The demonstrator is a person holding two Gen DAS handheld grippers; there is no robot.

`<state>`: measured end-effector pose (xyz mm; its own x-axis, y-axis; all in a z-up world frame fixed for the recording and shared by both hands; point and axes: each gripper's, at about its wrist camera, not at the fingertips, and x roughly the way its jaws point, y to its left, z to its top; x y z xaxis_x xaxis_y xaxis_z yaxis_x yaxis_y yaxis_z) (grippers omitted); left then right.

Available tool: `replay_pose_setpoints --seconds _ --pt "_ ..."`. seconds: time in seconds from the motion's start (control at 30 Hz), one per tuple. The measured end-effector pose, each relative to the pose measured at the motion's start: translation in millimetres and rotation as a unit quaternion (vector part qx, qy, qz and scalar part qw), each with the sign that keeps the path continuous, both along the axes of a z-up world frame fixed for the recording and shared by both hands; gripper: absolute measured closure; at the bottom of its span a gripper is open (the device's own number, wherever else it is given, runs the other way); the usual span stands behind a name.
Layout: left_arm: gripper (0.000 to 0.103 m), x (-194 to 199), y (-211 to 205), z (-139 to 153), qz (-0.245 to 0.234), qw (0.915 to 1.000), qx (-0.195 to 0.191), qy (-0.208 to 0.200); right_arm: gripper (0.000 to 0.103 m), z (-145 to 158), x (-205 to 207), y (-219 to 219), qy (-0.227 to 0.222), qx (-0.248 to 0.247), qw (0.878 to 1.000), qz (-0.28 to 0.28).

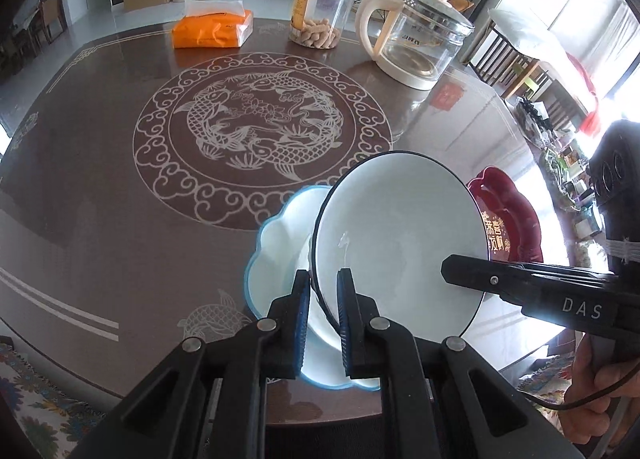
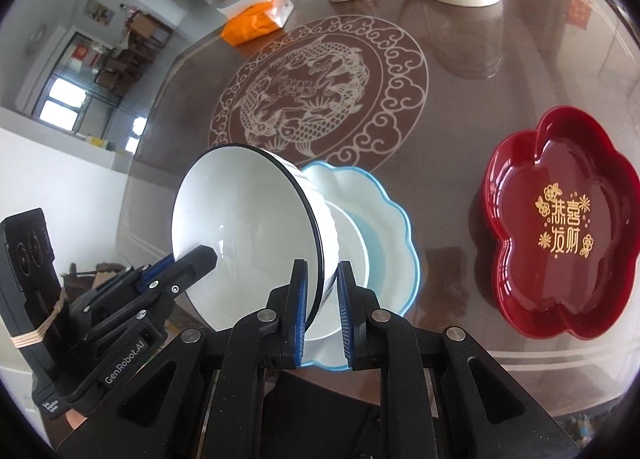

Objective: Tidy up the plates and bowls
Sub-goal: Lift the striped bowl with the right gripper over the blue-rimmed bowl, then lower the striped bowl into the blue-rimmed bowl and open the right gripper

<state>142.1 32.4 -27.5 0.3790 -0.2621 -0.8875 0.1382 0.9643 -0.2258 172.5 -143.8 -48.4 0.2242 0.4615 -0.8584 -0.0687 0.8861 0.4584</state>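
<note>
Over the blue plate (image 2: 396,219), near the table (image 1: 100,179) edge: bowl (image 1: 400,227) held tilted, rim pinched from two sides. Left gripper (image 1: 323,291) clamped on the bowl's near rim, one pad inside, one outside. Right gripper (image 2: 322,287) clamped likewise on the opposite rim. Foot of the bowl pointing toward the plate's well; whether touching it or just above, hard to tell. Red plate (image 2: 560,219) lying apart to the right, empty.

Likely step: seating the bowl in the blue plate, or carrying it onward to a stack.

For doing it well:
- Keep both grips firm until the foot rests flat; glazed rim, slippery under the pads.
- Level the bowl before lowering, both hands turning together, so no twisting load falls on the rim.
- Lower slowly and straight, centring the foot in the plate's well, clear of the scalloped edge.
- Open one gripper only once the weight sits on the plate, then the other, drawing each out along the rim without nudging.
- Mind the table edge close by: a skidding plate could go over.
</note>
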Motion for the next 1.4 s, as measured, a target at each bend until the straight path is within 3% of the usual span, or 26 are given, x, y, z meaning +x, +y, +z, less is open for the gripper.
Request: replay_pose_setpoints --seconds 0.53,0.97,1.1,1.23,1.27,1.37,1.4 --pt "0.091 -5.7 -6.5 -26.7 0.003 0.9999 0.014 0.004 0.089 -17.7 -10.0 8.4 -0.026 -0.064 0.998 0.003" --pt "0.091 -9.6 -11.9 -26.8 -0.005 0.998 0.054 -0.032 0.09 -17.9 -15.7 18.5 -0.078 -0.112 0.99 0.028" --pt "0.091 -12.6 -14.2 -20.0 -0.005 0.9957 0.069 -0.061 0.089 -15.2 -17.3 20.0 -0.096 -0.119 0.988 0.032" --pt "0.09 -11.4 -6.3 -4.8 0.005 0.996 0.038 -0.08 0.086 -6.1 -20.1 14.0 -0.123 -0.108 0.986 0.019" --pt "0.09 -10.8 -2.8 -0.7 0.009 0.9959 0.029 -0.085 0.08 -2.6 -21.1 11.1 -0.129 -0.101 0.986 0.013" --pt "0.09 -10.8 5.2 11.0 0.02 0.9943 0.02 -0.102 0.051 8.9 -26.8 -0.3 -0.155 -0.088 0.984 -0.011" --pt "0.09 -11.0 7.0 13.6 0.023 0.9939 0.02 -0.106 0.048 12.5 -29.4 -4.0 -0.164 -0.089 0.982 -0.018"
